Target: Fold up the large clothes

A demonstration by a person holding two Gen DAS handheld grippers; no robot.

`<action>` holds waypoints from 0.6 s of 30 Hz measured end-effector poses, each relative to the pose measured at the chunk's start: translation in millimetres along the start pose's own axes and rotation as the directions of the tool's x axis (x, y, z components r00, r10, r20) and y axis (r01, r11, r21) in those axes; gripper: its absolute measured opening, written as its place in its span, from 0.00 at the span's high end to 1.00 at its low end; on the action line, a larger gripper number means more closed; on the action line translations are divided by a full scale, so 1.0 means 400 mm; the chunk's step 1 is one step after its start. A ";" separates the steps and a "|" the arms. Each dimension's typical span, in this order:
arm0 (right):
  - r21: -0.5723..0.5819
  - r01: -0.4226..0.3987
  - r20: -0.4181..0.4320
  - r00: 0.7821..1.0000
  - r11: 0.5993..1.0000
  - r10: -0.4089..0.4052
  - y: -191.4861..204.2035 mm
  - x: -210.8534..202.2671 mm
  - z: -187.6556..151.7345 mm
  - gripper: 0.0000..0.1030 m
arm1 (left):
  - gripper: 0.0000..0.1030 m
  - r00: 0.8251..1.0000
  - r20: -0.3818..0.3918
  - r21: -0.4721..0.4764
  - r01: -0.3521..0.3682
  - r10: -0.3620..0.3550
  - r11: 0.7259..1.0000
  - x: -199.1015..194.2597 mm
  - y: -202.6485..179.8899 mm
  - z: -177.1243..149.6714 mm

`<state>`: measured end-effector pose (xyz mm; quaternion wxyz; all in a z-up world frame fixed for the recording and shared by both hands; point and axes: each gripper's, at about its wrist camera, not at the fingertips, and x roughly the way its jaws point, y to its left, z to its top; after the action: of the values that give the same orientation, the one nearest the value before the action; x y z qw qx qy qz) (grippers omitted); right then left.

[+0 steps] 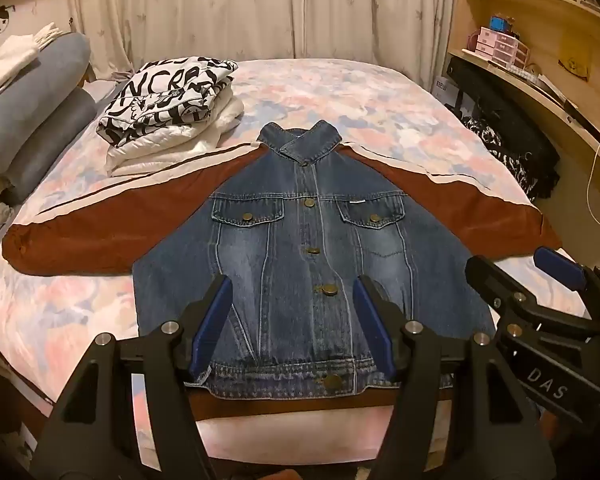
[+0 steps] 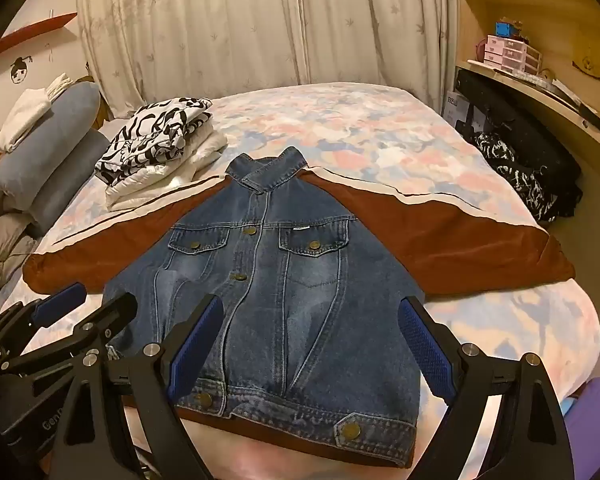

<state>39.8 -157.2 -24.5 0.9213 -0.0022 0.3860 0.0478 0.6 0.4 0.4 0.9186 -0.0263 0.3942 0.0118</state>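
A denim jacket (image 1: pixel 300 224) (image 2: pixel 276 288) with rust-brown sleeves lies face up and buttoned on the floral bed sheet (image 1: pixel 340 88), collar at the far end. Both sleeves (image 1: pixel 100 232) (image 2: pixel 452 240) spread out flat to the sides. My left gripper (image 1: pixel 293 284) hovers open above the lower front of the jacket, with nothing between its blue pads (image 1: pixel 214 320). In the right wrist view it appears at the left (image 2: pixel 94 300). My right gripper (image 2: pixel 312 302) hangs wide open over the hem's right half, also empty. It shows at the right edge of the left wrist view (image 1: pixel 520 268).
A stack of folded clothes (image 1: pixel 168 96) with a black-and-white print on top sits at the back left of the bed. Pillows (image 1: pixel 40 80) line the left side. A curved wooden desk with shelves (image 1: pixel 540 60) and a black bag (image 1: pixel 512 148) stand to the right. Curtains hang behind.
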 end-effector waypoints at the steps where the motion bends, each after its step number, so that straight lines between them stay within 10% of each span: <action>1: 0.000 -0.002 -0.001 1.000 1.000 0.002 0.000 0.000 0.000 0.12 | 0.42 1.000 0.001 0.001 -0.005 0.005 1.000 0.000 0.000 0.001; 18: -0.011 -0.007 0.022 1.000 1.000 0.007 0.023 -0.041 -0.003 0.12 | 0.42 0.999 0.034 -0.024 -0.006 0.007 1.000 -0.081 0.046 -0.022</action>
<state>26.6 -149.5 -13.1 0.9253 -0.0052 0.3755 0.0529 -28.8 18.4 17.1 0.9247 -0.0356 0.3785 0.0198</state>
